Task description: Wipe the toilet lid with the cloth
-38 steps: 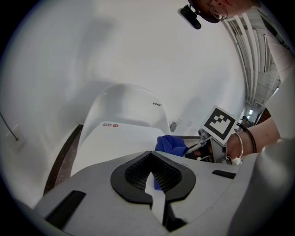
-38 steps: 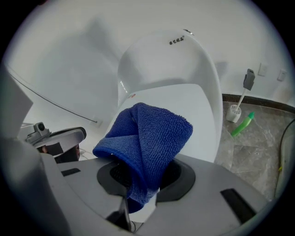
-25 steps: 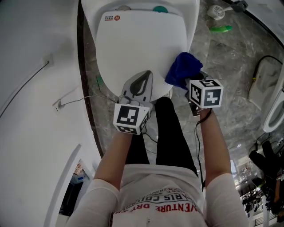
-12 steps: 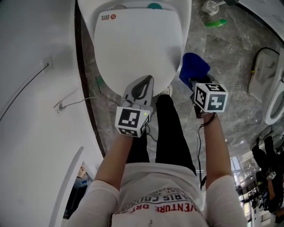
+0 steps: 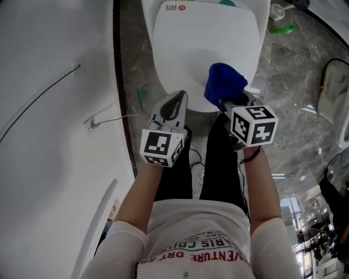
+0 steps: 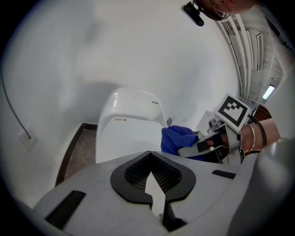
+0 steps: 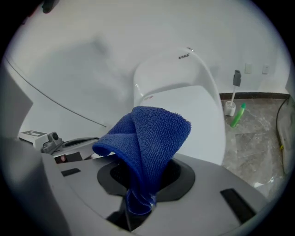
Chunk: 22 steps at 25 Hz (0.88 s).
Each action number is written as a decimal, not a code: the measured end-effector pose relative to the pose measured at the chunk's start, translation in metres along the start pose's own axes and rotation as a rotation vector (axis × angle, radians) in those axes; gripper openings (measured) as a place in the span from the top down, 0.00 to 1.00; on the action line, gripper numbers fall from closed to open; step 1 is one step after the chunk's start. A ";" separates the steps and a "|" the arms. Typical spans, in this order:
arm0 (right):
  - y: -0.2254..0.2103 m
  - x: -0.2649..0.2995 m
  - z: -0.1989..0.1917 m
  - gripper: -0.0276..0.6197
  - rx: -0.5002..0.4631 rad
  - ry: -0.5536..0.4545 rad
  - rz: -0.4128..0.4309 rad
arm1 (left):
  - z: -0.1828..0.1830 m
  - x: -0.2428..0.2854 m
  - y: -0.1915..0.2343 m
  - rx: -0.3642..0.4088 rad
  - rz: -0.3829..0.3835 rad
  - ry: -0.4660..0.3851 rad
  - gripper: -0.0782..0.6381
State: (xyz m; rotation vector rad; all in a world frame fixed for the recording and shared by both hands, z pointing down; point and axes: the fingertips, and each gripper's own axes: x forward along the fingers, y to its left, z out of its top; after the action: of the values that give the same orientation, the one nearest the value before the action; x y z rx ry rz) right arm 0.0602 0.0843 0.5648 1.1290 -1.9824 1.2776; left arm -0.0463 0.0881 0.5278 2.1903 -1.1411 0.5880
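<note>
The white toilet lid [image 5: 202,49] is down and fills the top middle of the head view. My right gripper [image 5: 232,102] is shut on a blue cloth [image 5: 223,83], which hangs bunched over the lid's front right part; whether it touches the lid is unclear. In the right gripper view the cloth [image 7: 150,138] rises folded out of the shut jaws of the right gripper [image 7: 138,203], with the lid [image 7: 193,108] behind it. My left gripper [image 5: 175,101] is shut on nothing at the lid's front edge. The left gripper [image 6: 153,184] faces the lid [image 6: 124,136] and the cloth [image 6: 177,138].
A white curved wall [image 5: 49,109] with a cable and a socket [image 5: 92,124] runs close on the left. On the marble floor to the right lie a toilet brush holder [image 5: 279,11] and a green bottle [image 5: 282,30]. The person's legs in black trousers [image 5: 218,163] stand just before the toilet.
The right gripper swung the cloth off to the right of the lid, then brought it back over the lid's front right. The left gripper stayed at the front edge.
</note>
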 end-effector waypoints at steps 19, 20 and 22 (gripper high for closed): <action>0.135 0.145 -0.062 0.82 -0.071 0.109 0.036 | -0.084 -0.107 0.127 -0.050 0.090 0.023 0.88; 0.129 0.145 -0.063 0.82 -0.073 0.113 0.028 | -0.085 -0.105 0.125 -0.054 0.092 0.020 0.88; 0.116 0.140 -0.067 0.82 -0.070 0.115 0.023 | -0.087 -0.100 0.116 -0.059 0.093 0.020 0.88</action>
State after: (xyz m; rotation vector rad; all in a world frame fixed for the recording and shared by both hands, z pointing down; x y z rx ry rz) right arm -0.1123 0.1185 0.6462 0.9806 -1.9443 1.2465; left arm -0.2067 0.1517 0.5640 2.0861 -1.2394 0.6058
